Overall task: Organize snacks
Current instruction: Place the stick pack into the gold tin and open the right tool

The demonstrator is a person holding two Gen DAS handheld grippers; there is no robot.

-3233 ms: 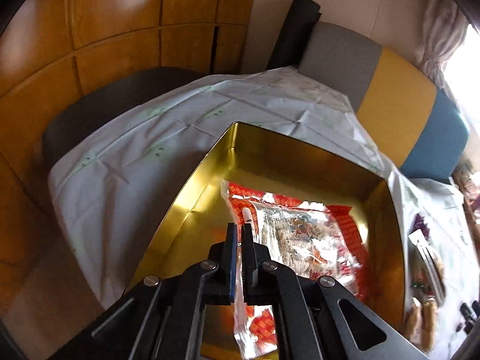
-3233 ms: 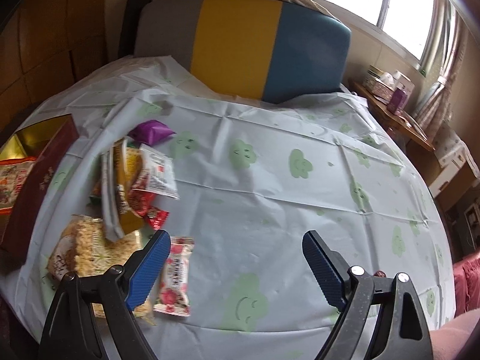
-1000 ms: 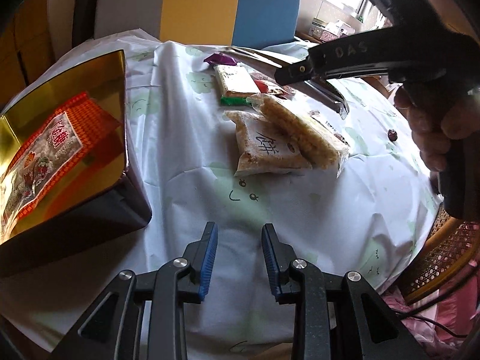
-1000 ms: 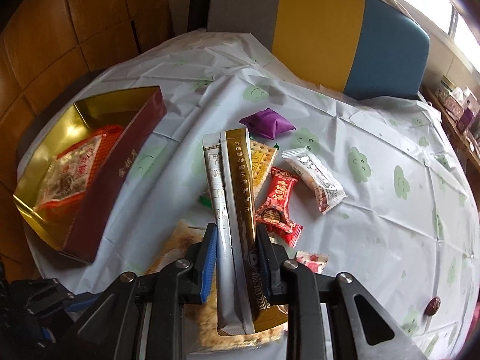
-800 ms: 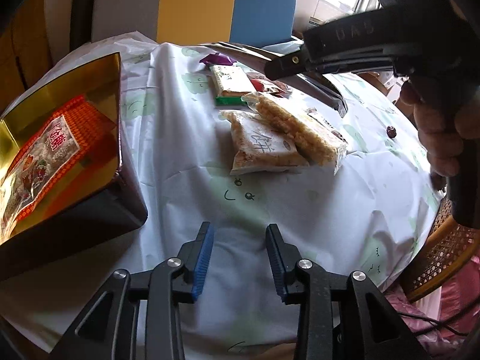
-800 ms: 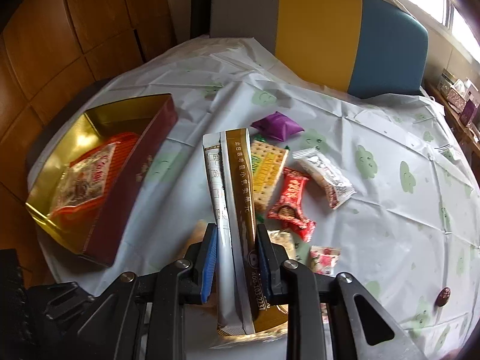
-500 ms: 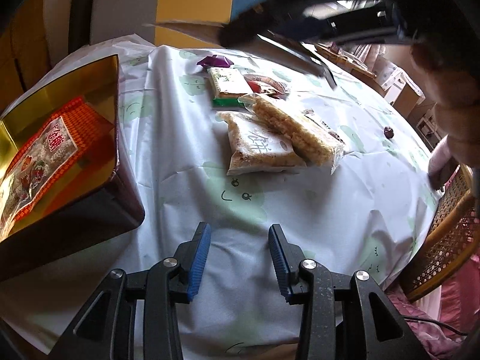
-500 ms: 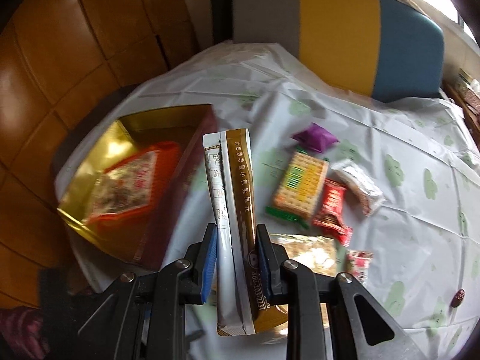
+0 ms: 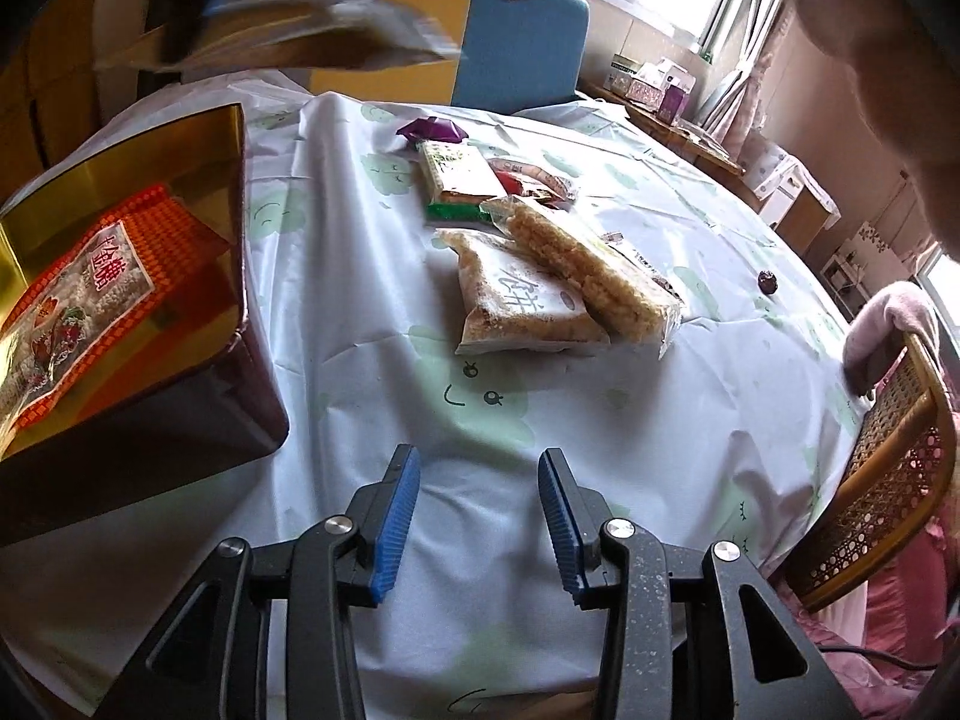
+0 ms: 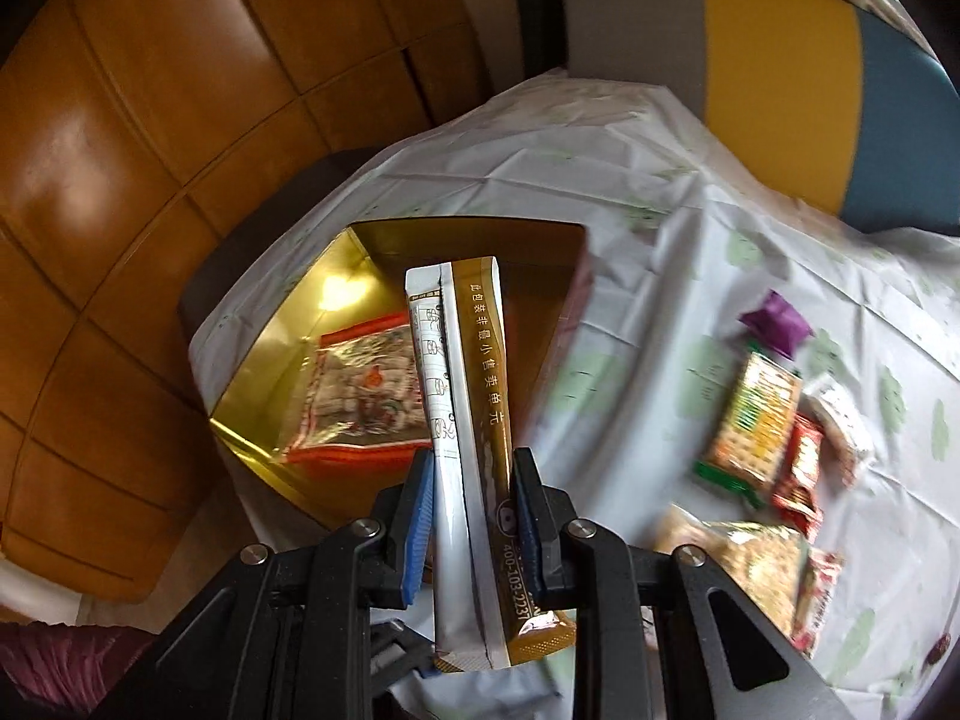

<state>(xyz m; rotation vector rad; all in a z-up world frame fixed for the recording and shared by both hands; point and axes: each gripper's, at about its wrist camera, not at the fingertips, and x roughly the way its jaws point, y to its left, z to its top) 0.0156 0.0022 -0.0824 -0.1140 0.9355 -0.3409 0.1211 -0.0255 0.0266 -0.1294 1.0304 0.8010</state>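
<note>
The right tool (image 10: pixel 471 498) is clamping two long sachet sticks (image 10: pixel 465 420) near their lower ends, hanging at frame centre above the gold box (image 10: pixel 270 360). They look light, slick and floppy, so gripping mid-length probably suits them. The left tool (image 9: pixel 474 516) is gaping apart over the bench (image 9: pixel 360 276), holding nothing.

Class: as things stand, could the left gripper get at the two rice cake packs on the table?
Probably yes. The left gripper is open and empty, and only bare tablecloth lies between it and the rice cake packs.
</note>
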